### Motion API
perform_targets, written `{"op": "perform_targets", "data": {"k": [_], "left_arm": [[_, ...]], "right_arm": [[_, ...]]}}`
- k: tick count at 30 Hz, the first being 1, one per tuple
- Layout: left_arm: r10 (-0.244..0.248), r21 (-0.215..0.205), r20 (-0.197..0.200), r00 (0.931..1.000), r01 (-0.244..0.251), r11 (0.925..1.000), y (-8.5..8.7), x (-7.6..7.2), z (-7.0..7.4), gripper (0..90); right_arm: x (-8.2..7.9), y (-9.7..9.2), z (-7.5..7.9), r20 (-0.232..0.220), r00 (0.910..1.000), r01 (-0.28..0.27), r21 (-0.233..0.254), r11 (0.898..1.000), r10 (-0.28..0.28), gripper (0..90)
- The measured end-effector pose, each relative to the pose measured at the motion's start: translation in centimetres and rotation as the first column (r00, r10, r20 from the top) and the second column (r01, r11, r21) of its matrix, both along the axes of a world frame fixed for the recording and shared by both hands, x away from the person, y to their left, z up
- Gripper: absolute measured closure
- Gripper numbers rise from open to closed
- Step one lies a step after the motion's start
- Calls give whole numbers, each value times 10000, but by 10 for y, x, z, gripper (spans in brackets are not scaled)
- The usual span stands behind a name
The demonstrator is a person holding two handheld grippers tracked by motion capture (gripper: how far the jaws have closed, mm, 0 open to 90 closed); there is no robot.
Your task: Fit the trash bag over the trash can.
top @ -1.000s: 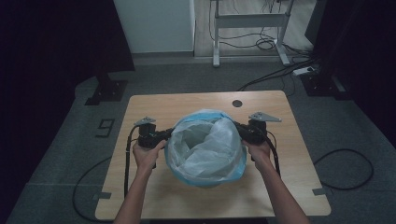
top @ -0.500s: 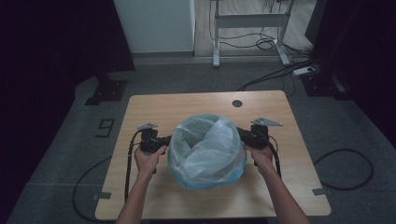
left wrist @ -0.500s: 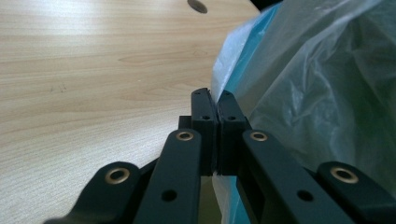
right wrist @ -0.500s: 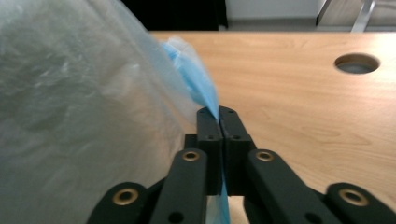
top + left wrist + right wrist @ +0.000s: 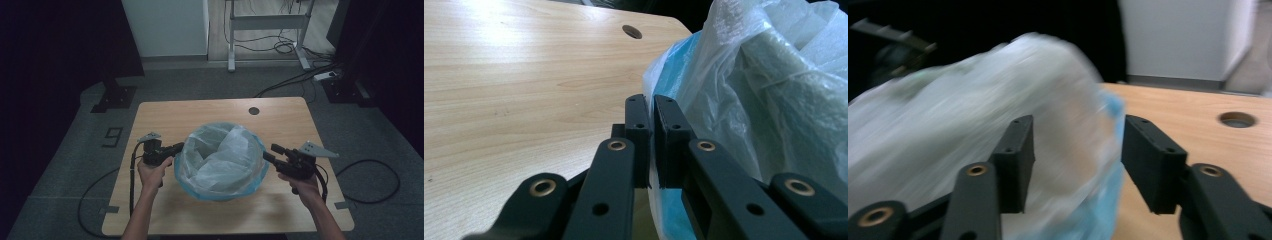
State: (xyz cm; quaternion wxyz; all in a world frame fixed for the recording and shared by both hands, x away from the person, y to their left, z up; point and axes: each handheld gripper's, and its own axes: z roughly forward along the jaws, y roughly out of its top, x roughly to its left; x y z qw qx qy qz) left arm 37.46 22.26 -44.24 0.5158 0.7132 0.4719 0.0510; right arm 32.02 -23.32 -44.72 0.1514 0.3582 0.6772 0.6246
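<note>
So there's a round blue bin (image 5: 220, 192) sitting near the front middle of the wooden table (image 5: 200, 112), lined with a clear plastic bag (image 5: 222, 155) that's draped over the rim and bunched up inside.

The left gripper (image 5: 175, 148) is at the bin's left edge, held in the person's left hand (image 5: 152, 170). In the left gripper view its jaws are squeezed almost together, and a thin bit of the bag liner (image 5: 651, 165) looks pinched in the slit between them (the blue rim sits right beside and below). So that one's gripping the bag at the bin's left side.

The right gripper (image 5: 270, 152) is off the bin's right side, just beside it but not touching in the high view, held in the right hand (image 5: 302, 182). Its jaws have just been opening and now stand fairly wide. The right gripper view is blurred, but the bag (image 5: 973, 140) and blue rim (image 5: 1113, 115) show beyond the gap between the two black jaws, with nothing pressed between the pads.

There's also a small round hole (image 5: 254, 110) in the tabletop toward the far side, well apart from the bin.
</note>
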Motion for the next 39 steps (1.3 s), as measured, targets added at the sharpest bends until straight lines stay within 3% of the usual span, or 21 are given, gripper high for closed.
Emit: {"op": "perform_targets", "data": {"k": [2, 5, 11, 16, 23, 29, 36, 39], "left_arm": [[21, -7, 74, 10000, -21, 10000, 0, -1, 0, 850], [33, -62, 80, 10000, -32, 10000, 0, -1, 0, 850], [-7, -120, 111, 9999, 8, 9999, -1, -1, 0, 849], [-15, -144, 113, 9999, 17, 9999, -1, -1, -1, 850], [-47, -197, 134, 9999, 50, 9998, -2, -1, -1, 851], [-79, -268, 124, 9999, 82, 9996, -3, 0, -1, 852], [-145, -304, 126, 9998, 149, 9994, -5, 0, -3, 853], [-143, -304, 146, 9998, 147, 9994, -5, -1, -3, 853]], "right_arm": [[-13, 0, -3, 344, 9981, -511, -82, 9987, 513, 383], [-20, 4, -4, 623, 9919, -1092, -317, 9935, 1110, 323], [-9, 15, -6, 594, 9774, -1988, -660, 9778, 2027, 263], [-3, 19, -8, 614, 9645, -2537, -535, 9658, 2568, 298], [-2, 20, -13, 684, 9499, -3019, -509, 9520, 3049, 574], [-2, 20, -14, 765, 9492, -3021, -513, 9519, 3053, 693], [0, 21, -15, 821, 9405, -3269, -465, 9439, 3297, 865], [0, 21, -16, 847, 9413, -3243, -416, 9450, 3268, 890]]}}
